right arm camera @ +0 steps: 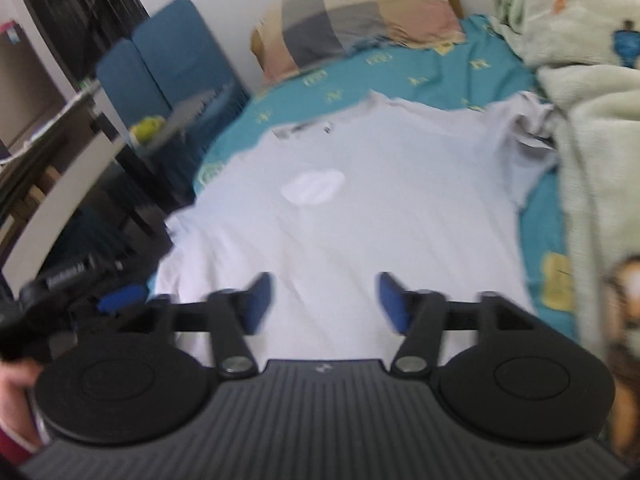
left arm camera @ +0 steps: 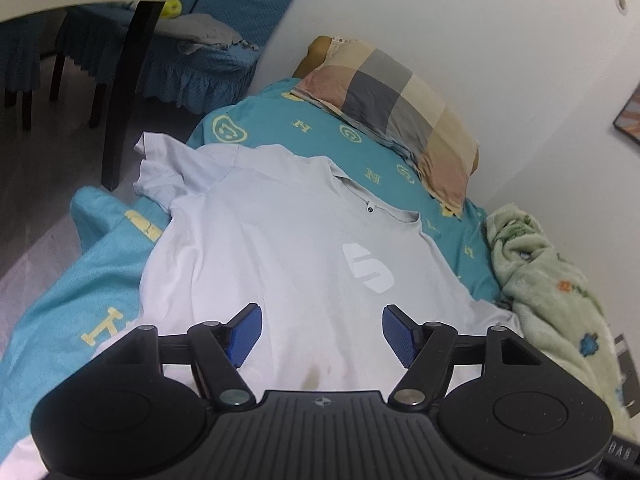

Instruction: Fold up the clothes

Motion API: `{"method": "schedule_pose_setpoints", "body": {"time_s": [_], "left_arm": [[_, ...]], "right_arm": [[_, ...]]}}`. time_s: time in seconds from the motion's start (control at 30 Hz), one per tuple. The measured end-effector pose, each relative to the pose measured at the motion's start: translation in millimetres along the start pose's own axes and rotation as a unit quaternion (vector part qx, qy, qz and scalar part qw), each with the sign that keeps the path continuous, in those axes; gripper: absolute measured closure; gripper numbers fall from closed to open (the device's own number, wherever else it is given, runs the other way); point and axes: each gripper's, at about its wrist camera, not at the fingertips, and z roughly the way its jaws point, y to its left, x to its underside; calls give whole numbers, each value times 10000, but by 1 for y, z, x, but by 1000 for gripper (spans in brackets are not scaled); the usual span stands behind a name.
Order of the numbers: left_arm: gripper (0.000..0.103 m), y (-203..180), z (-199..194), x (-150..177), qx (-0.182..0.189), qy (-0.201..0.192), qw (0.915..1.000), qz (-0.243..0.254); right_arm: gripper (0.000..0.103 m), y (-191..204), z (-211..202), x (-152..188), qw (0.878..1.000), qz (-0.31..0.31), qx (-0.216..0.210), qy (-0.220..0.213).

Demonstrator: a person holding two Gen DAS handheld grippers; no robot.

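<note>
A pale lilac T-shirt (left arm camera: pixel 280 240) lies spread face up on the bed, collar toward the pillow, with a white logo (left arm camera: pixel 368 268) on its chest. Its left sleeve (left arm camera: pixel 160 164) is rumpled near the bed's edge. My left gripper (left arm camera: pixel 322 334) hovers open over the shirt's lower part, nothing between its blue pads. In the right wrist view, which is blurred, the same T-shirt (right arm camera: pixel 360 220) fills the middle. My right gripper (right arm camera: pixel 324 304) is open above its lower part. The shirt's other sleeve (right arm camera: pixel 524 132) is bunched against a blanket. The left gripper (right arm camera: pixel 80 288) shows at the far left.
The bed has a teal sheet (left arm camera: pixel 280 120) with yellow prints. A checked pillow (left arm camera: pixel 396 108) lies at its head against the white wall. A pale green fleece blanket (left arm camera: pixel 552 280) is heaped along the right side. Blue-covered chairs (left arm camera: pixel 200 52) and a dark table leg (left arm camera: pixel 124 92) stand left of the bed.
</note>
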Motion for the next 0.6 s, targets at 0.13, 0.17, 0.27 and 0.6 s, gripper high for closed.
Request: {"method": "schedule_pose_setpoints", "body": {"time_s": [0.13,0.17,0.27,0.6], "left_arm": [[24,-11,4,7,35,38,9996,271],[22,-13,5,8,51,46,9995,310],[16,-11,9,8,268,98,9995,154],[12,65,56,-32,459,34,9813,-1870]], "right_arm": [[20,3,23,1,9990,-19,-171,-412],[20,-1,25,3,9988,-35,-161,-470],[20,-18,28,10,9985,49,-28,-551],[20,-30,27,19,9972,368,251,-602]]}}
